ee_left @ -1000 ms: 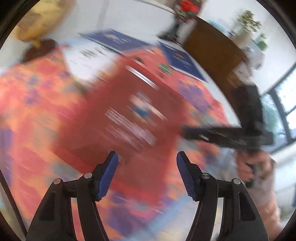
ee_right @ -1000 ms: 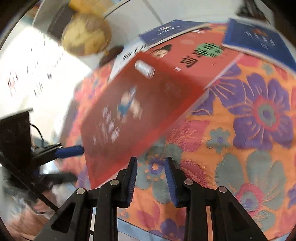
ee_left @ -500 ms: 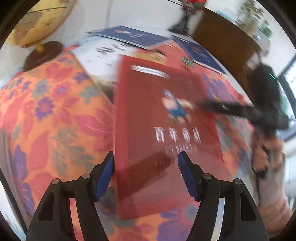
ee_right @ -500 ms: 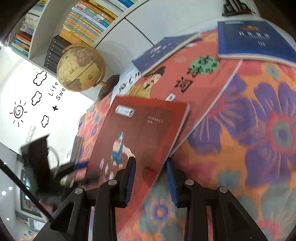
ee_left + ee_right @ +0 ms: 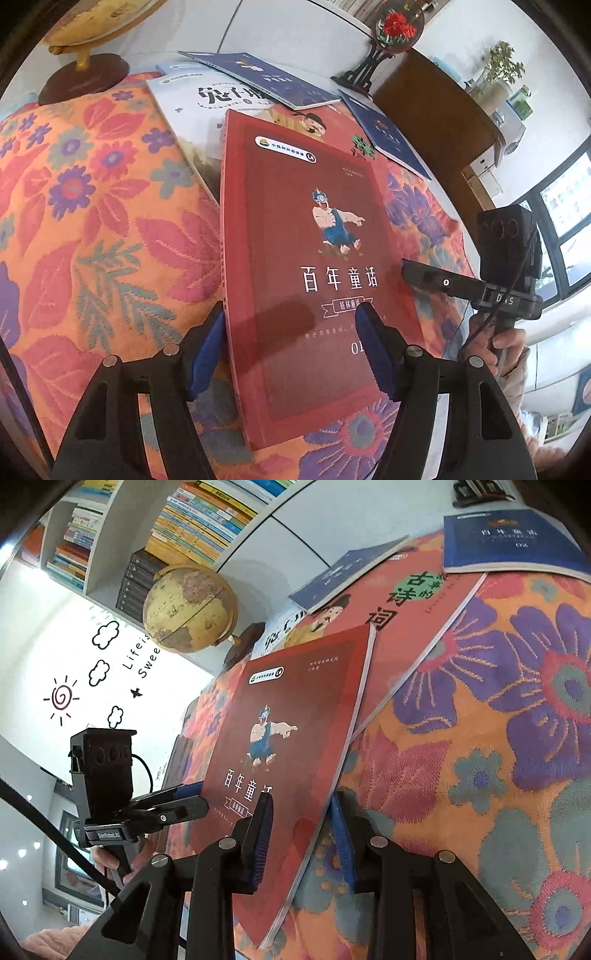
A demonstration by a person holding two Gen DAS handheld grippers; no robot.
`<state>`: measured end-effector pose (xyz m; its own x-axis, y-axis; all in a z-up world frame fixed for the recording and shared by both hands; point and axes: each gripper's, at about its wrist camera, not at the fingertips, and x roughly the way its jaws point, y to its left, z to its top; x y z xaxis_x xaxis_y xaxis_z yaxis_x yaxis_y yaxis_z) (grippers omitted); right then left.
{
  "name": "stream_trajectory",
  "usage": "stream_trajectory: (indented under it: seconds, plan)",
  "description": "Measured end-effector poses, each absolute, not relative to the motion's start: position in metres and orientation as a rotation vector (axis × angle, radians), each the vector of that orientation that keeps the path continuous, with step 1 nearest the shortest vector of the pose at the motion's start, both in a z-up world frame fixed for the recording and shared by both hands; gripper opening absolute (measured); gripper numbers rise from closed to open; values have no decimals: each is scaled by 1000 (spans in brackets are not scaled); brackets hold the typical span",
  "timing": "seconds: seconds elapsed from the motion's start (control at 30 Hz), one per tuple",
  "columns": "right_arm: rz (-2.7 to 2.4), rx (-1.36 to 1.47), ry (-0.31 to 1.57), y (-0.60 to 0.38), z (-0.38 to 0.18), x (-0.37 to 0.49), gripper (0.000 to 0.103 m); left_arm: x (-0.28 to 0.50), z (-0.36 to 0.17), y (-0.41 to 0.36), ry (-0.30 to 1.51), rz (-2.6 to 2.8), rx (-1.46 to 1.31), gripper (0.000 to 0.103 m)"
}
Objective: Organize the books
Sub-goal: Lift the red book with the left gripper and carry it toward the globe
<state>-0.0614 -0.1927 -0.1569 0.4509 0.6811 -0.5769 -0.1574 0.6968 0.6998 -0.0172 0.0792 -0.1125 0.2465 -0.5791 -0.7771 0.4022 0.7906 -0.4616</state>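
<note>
A red book (image 5: 314, 258) with a cartoon figure lies slanted on the flowered cloth, its top end resting on other books. My left gripper (image 5: 290, 354) is open and straddles its near end: one finger sits beside the spine, the other above the cover. My right gripper (image 5: 301, 838) is open around the page edge of the red book (image 5: 288, 720), one finger over the cover and one under the edge. In the left wrist view the right gripper (image 5: 424, 275) reaches the book's right side. In the right wrist view the left gripper (image 5: 184, 799) reaches its spine.
An orange book (image 5: 417, 602), a white book (image 5: 192, 99) and two blue books (image 5: 513, 542) (image 5: 343, 572) lie beyond the red one. A globe (image 5: 188, 609) stands at the table's far left, under a bookshelf (image 5: 184, 517). A flower ornament (image 5: 395, 26) and a wooden cabinet (image 5: 436, 103) are at the far right.
Both grippers have closed in on the red book, which now lies between each pair of fingers. The blur has gone and the right view has tipped up towards the shelf.
</note>
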Motion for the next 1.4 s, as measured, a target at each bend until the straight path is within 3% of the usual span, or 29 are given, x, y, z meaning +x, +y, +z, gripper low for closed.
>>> stream_trajectory:
  seconds: [0.23,0.5,0.57,0.67,1.4]
  plan:
    - [612,673,963,-199,-162,-48,32,-18,-112,90,1159,-694,-234,65]
    - [627,683,1006,-201,-171,-33,14,-5,-123,108,1171,-701,-373,45]
    - [628,698,1014,-203,-174,-30,10,-5,-123,107,1162,-681,-363,38]
    - [615,679,1008,-200,-173,-27,10,-5,-123,106,1160,-656,-348,35]
    - [561,529,786,-151,-109,-74,12,-26,-90,91,1105,-488,-90,34]
